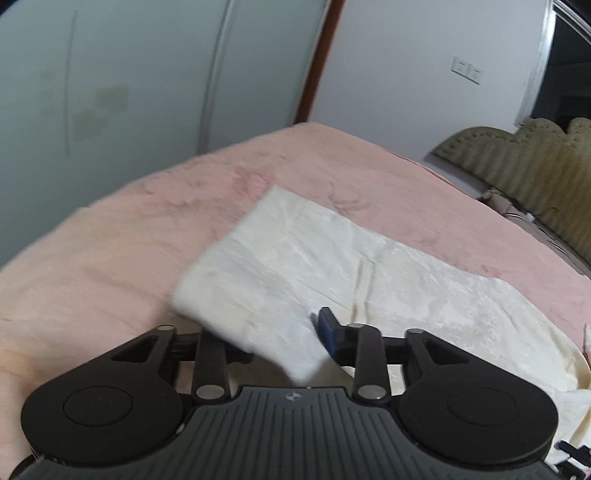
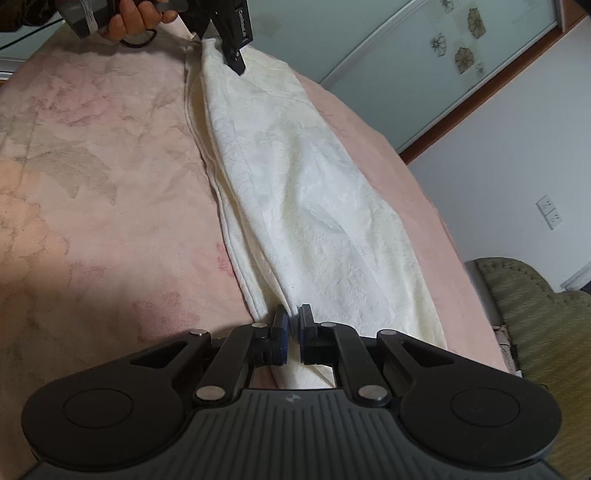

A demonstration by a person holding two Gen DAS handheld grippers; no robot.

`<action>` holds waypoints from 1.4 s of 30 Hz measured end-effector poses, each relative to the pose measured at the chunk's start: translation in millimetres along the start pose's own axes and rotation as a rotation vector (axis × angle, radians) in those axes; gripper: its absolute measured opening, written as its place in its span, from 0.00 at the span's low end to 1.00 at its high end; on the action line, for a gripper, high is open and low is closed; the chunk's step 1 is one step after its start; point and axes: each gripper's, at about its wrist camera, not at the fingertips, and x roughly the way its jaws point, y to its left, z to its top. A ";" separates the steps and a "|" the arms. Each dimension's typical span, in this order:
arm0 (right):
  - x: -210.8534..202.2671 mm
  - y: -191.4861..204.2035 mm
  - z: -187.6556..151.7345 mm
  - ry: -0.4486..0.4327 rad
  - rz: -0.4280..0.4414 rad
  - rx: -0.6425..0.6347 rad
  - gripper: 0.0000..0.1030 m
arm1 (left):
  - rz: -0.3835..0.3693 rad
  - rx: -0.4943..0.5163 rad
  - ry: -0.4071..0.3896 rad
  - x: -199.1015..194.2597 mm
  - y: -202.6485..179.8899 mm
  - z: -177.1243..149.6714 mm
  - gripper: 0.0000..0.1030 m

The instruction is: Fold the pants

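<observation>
Cream-white pants (image 2: 306, 192) lie lengthwise on a pink bedspread (image 2: 92, 192). My right gripper (image 2: 291, 332) is shut on one end of the pants, with the cloth pinched between its blue pads. My left gripper (image 1: 284, 339) stands wide apart over the other end; cloth (image 1: 280, 266) lies across the gap and hides the left finger. The right finger's blue pad (image 1: 328, 328) shows. In the right wrist view the left gripper (image 2: 236, 59) is at the far end of the pants, held by a hand (image 2: 129, 18).
The bed's edge curves round the far side. Sliding wardrobe doors (image 1: 110, 74) and a white wall (image 1: 424, 74) stand behind it. An olive padded headboard (image 1: 524, 166) is at the right, also in the right wrist view (image 2: 543, 332).
</observation>
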 end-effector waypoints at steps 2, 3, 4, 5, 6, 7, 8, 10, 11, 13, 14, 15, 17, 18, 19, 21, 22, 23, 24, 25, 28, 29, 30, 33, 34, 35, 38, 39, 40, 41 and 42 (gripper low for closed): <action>-6.5 5.4 -3.6 -0.005 -0.030 -0.013 0.08 | 0.086 -0.019 -0.040 -11.2 2.1 6.8 0.61; -11.8 5.0 -5.5 -0.007 -0.040 -0.006 0.12 | 0.131 -0.022 -0.069 -17.0 2.3 8.9 0.64; -18.3 1.2 -7.7 -0.013 -0.040 0.023 0.15 | 0.188 -0.021 -0.105 -22.7 0.2 12.7 0.65; -26.6 -5.6 -11.2 -0.022 -0.031 0.069 0.20 | 0.234 -0.016 -0.139 -28.6 -3.0 15.1 0.65; -34.2 -14.1 -15.8 -0.031 -0.017 0.125 0.26 | 0.257 -0.003 -0.168 -34.6 -8.3 17.4 0.65; -41.7 -26.6 -22.7 -0.043 0.013 0.193 0.28 | 0.247 0.012 -0.186 -39.2 -15.0 19.1 0.65; -47.6 -38.3 -31.2 -0.043 0.018 0.262 0.30 | 0.210 0.033 -0.193 -43.0 -24.8 20.6 0.65; -54.3 -62.6 -54.2 -0.014 -0.031 0.402 0.30 | 0.085 0.106 -0.165 -43.8 -53.6 19.7 0.66; -54.9 -73.9 -66.6 0.020 -0.068 0.470 0.30 | 0.010 0.153 -0.141 -42.6 -71.3 16.5 0.66; -55.2 -94.0 -95.1 0.101 -0.149 0.599 0.30 | -0.168 0.258 -0.094 -40.2 -111.5 4.8 0.66; -55.0 -101.3 -110.1 0.142 -0.183 0.654 0.30 | -0.259 0.315 -0.074 -40.1 -131.5 -3.0 0.65; -54.7 -106.5 -124.0 0.183 -0.207 0.702 0.30 | -0.351 0.376 -0.055 -40.9 -152.4 -12.4 0.65; -55.3 -113.7 -154.1 0.271 -0.206 0.811 0.30 | -0.507 0.505 -0.018 -43.9 -190.2 -32.3 0.65; -63.5 -115.6 -165.5 0.237 -0.192 0.871 0.32 | -0.571 0.574 -0.002 -45.1 -207.8 -43.4 0.65; -69.8 -118.1 -173.2 0.230 -0.177 0.932 0.32 | -0.616 0.633 0.005 -46.2 -222.3 -53.6 0.65; -79.8 -122.0 -178.2 0.221 -0.212 0.988 0.33 | -0.664 0.738 0.007 -45.5 -247.8 -74.3 0.65; -83.1 -124.6 -177.5 0.213 -0.239 0.988 0.33 | -0.672 0.772 0.006 -44.3 -257.0 -83.2 0.64; -84.4 -129.2 -175.1 0.207 -0.266 0.982 0.33 | -0.680 0.794 0.014 -40.3 -264.4 -90.8 0.64; -84.6 -136.1 -172.0 0.196 -0.289 0.979 0.33 | -0.686 0.801 0.031 -36.7 -268.5 -98.7 0.62; -82.9 -148.0 -170.3 0.174 -0.301 0.983 0.33 | -0.687 0.798 0.051 -32.0 -272.2 -102.3 0.56; -67.5 -183.4 -158.9 0.085 -0.301 1.012 0.34 | -0.705 0.787 0.090 -24.7 -283.9 -116.9 0.46; -57.2 -196.3 -154.3 0.067 -0.299 1.023 0.39 | -0.706 0.792 0.094 -22.1 -286.9 -120.8 0.43; -44.7 -209.6 -151.7 0.060 -0.299 1.035 0.50 | -0.701 0.802 0.098 -19.5 -287.5 -127.7 0.42; 5.9 -250.8 -151.4 0.090 -0.295 1.096 0.66 | -0.684 0.834 0.086 -14.5 -292.0 -136.6 0.39; 25.1 -263.3 -153.5 0.118 -0.295 1.115 0.66 | -0.682 0.843 0.076 -13.8 -292.2 -138.7 0.38; 43.9 -274.4 -155.8 0.155 -0.301 1.128 0.66 | -0.682 0.852 0.065 -14.0 -294.2 -140.6 0.38; 98.7 -302.6 -172.1 0.292 -0.319 1.209 0.66 | -0.692 0.860 0.049 -12.8 -297.2 -143.0 0.38; 112.8 -310.7 -179.0 0.341 -0.319 1.244 0.66 | -0.696 0.856 0.050 -11.7 -297.1 -143.8 0.38; 128.7 -316.8 -187.6 0.401 -0.308 1.287 0.66 | -0.699 0.853 0.051 -9.8 -299.5 -143.6 0.38; 139.2 -320.9 -194.5 0.442 -0.292 1.327 0.66 | -0.704 0.850 0.051 -9.0 -298.9 -143.5 0.38; 144.1 -323.5 -198.2 0.446 -0.288 1.349 0.72 | -0.709 0.847 0.052 -8.2 -297.6 -143.4 0.38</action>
